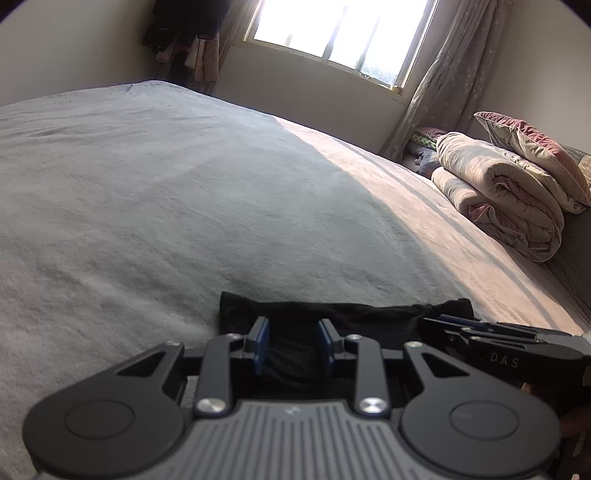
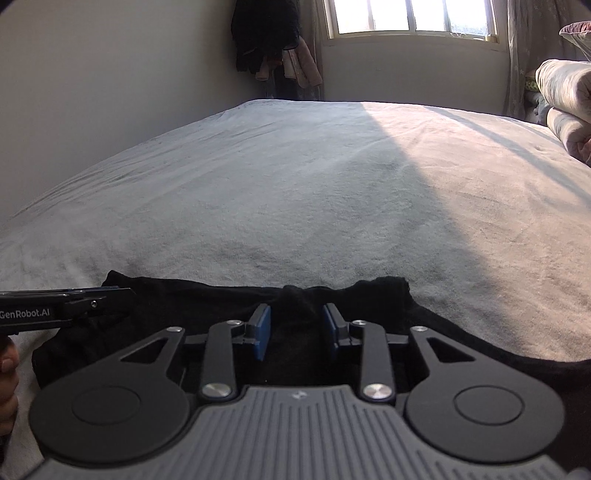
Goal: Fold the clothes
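Observation:
A black garment (image 1: 369, 314) lies flat at the near edge of the grey bed sheet (image 1: 166, 177), its far hem running left to right. My left gripper (image 1: 294, 332) hovers low over its left part, blue pads apart, dark cloth showing in the gap below them. In the right wrist view the same garment (image 2: 184, 306) spreads wider, with a small raised fold just ahead of my right gripper (image 2: 296, 321), whose pads also stand apart over the cloth. Each gripper shows side-on in the other's view: the right gripper (image 1: 480, 328) and the left gripper (image 2: 110, 295).
A rolled quilt (image 1: 498, 192) and a pillow (image 1: 535, 147) are stacked at the bed's right side. Clothes hang in the far corner (image 2: 266, 33) beside a bright window (image 2: 410, 16) with a curtain (image 1: 443, 74). A hand (image 2: 7, 369) holds the left gripper.

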Demonstrator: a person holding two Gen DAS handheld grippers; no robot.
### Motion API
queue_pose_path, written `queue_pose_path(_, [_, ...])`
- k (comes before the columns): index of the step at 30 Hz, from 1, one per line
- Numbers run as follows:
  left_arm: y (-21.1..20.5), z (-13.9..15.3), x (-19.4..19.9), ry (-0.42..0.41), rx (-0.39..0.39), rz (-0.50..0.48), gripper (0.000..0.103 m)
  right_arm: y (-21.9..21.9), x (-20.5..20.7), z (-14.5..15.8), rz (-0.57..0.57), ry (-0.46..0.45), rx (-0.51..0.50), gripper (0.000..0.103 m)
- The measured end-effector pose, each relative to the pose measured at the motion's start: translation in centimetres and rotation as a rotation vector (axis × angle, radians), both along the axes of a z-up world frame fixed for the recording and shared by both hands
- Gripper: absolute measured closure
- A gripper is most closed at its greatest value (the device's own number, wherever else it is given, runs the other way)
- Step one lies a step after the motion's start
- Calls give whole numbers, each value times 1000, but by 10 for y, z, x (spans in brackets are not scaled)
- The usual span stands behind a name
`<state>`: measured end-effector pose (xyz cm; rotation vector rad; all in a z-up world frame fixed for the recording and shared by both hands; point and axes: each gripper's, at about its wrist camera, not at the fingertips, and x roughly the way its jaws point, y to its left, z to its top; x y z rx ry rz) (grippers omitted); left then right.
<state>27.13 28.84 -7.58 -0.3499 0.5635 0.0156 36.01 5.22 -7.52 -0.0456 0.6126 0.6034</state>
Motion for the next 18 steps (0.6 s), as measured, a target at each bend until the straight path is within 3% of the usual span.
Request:
queue_pose_path(5, [-3, 3, -1, -16, 9, -5, 51, 3, -2, 0, 7, -15, -14, 64])
queue_pose_path(18, [-4, 3, 0, -16, 11, -2, 47, 3, -3, -1, 26, -17, -14, 55])
